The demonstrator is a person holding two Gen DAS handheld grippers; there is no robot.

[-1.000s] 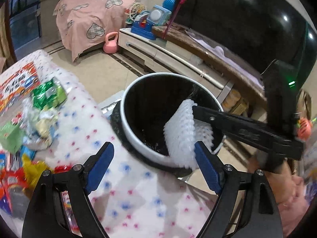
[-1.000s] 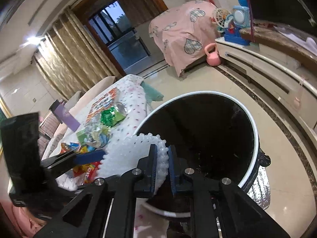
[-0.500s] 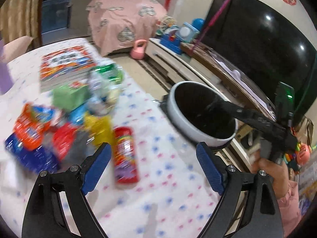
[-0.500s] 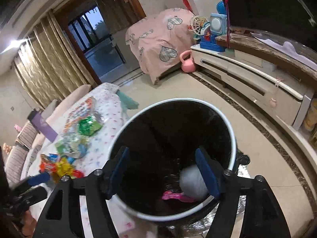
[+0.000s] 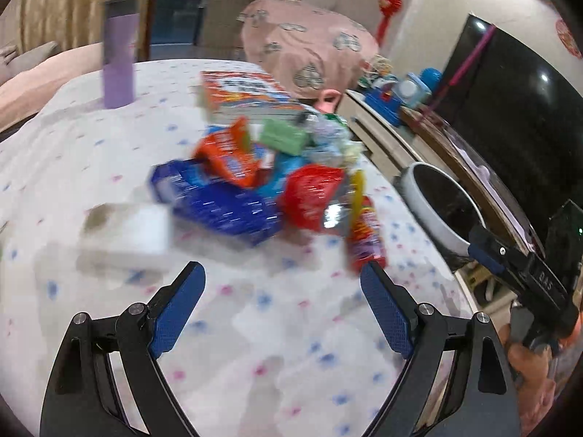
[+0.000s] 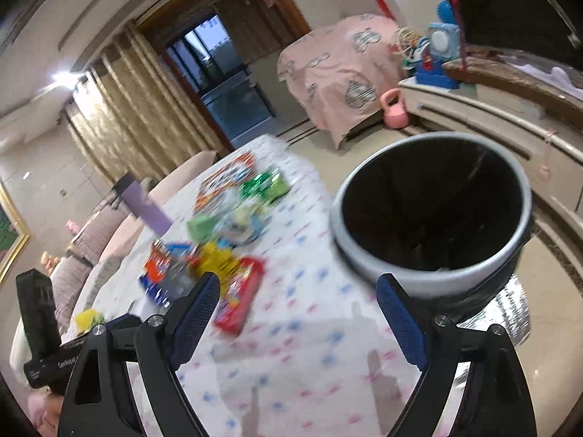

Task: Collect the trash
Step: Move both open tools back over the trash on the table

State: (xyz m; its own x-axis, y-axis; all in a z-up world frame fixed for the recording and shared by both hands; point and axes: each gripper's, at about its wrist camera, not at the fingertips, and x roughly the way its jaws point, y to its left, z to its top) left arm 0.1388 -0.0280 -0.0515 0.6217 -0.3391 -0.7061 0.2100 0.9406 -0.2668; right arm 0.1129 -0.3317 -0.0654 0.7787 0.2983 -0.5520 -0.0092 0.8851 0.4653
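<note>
A pile of snack wrappers (image 5: 255,178) lies on the table with the dotted white cloth (image 5: 255,327); it also shows in the right wrist view (image 6: 218,240). A red packet (image 6: 240,298) lies nearest. A white box (image 5: 124,233) lies left of the pile. The white-rimmed bin (image 6: 433,211) with a black liner stands beside the table's right edge, also in the left wrist view (image 5: 441,204). My left gripper (image 5: 282,313) is open and empty above the cloth, short of the pile. My right gripper (image 6: 298,324) is open and empty over the table edge near the bin.
A purple bottle (image 5: 116,54) stands at the table's far side. A printed box (image 5: 247,94) lies behind the pile. A TV cabinet (image 6: 492,116) with toys runs behind the bin. A pink-covered seat (image 6: 339,69) and pink kettlebell (image 6: 395,109) stand on the floor.
The right gripper opened and dropped the white foam net into the bin, then drew back over the table. The left gripper swung left from the bin toward the wrapper pile.
</note>
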